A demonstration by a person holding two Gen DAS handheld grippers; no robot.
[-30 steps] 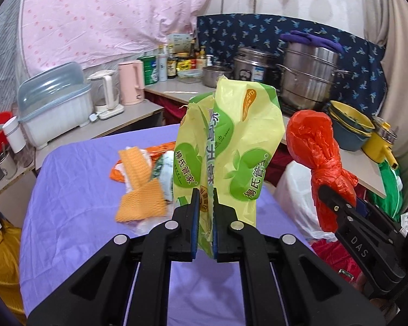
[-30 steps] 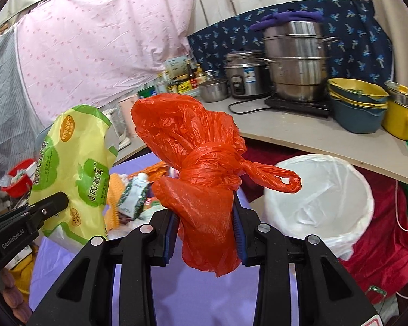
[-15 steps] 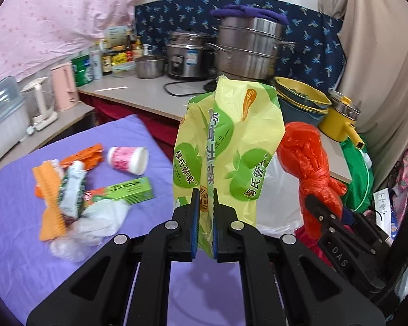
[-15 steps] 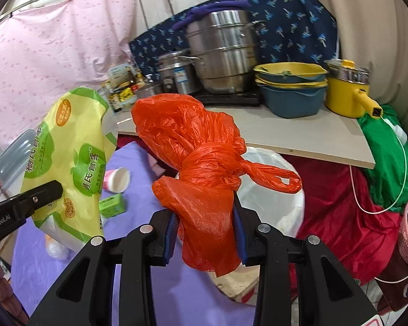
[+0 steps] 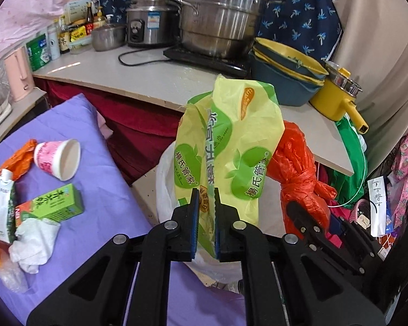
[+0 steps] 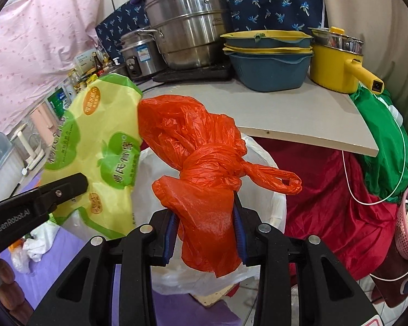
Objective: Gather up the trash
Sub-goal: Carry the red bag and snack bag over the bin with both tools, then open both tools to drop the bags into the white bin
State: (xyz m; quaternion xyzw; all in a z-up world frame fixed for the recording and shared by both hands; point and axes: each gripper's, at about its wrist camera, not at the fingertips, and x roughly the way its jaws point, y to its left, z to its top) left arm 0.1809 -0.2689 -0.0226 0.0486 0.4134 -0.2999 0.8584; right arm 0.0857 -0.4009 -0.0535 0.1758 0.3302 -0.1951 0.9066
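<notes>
Both claws hung over the white-lined bin (image 6: 261,157) for dropping: left claw (image 5: 205,217) opening around the yellow-green wrapper (image 5: 228,146), right claw (image 6: 205,233) pinching the knotted orange bag (image 6: 201,168).

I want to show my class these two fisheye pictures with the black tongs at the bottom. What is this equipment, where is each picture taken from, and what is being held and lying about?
There is no robot here. A person holds a two-fingered clamp in each hand, and a camera on each looks forward along its fingers.

One picture is from the left hand-held gripper, which pinches a yellow-green plastic package. The other is from the right hand-held gripper, which grips a knotted orange plastic bag; each clamp also appears at the edge of the other's picture.

Both pieces of trash hang above a bin lined with a white bag.

On the purple cloth lie a tipped pink paper cup, a green carton and crumpled white tissue. Pots stand on the counter behind.
</notes>
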